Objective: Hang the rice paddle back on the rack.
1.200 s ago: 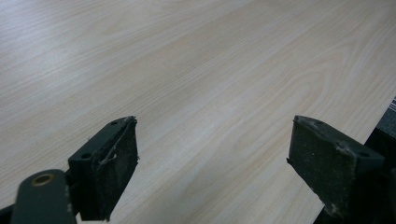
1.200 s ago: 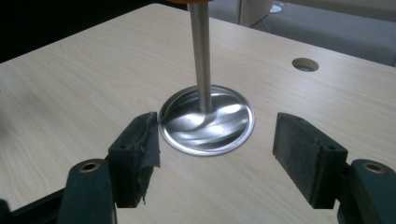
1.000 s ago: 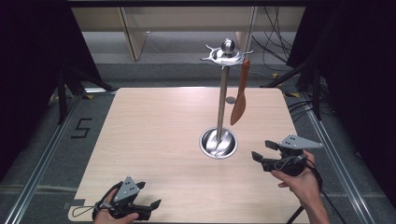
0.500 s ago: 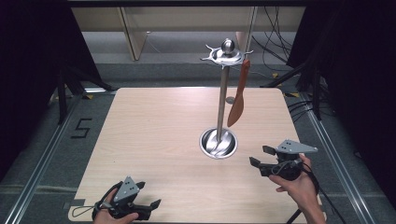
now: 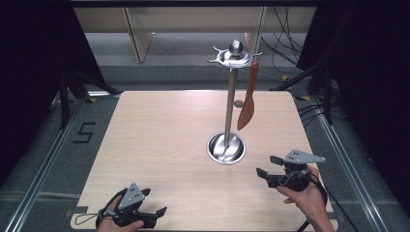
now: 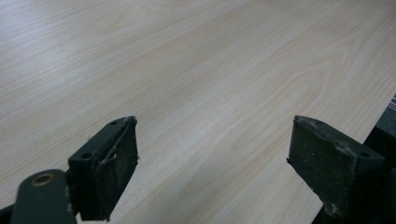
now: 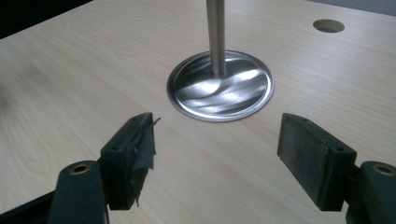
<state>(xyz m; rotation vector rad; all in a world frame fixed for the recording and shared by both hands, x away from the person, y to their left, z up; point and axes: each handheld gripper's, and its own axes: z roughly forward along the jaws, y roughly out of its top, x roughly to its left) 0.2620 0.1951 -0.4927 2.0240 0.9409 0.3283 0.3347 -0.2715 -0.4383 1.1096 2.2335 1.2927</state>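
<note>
Spatula (image 5: 246,104) hangs from stand (image 5: 228,116); right gripper (image 5: 268,166) nearby.

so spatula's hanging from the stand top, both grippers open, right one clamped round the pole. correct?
Not quite. The right gripper isn't on the pole; its open jaws sit apart from the stand's base, as the right gripper view shows. The spatula does hang from the top, and the left gripper is open.

Orange-brown spatula (image 5: 247,99), silver stand (image 5: 228,111), prob. pale woodgrain table (image 5: 159,130)
</note>
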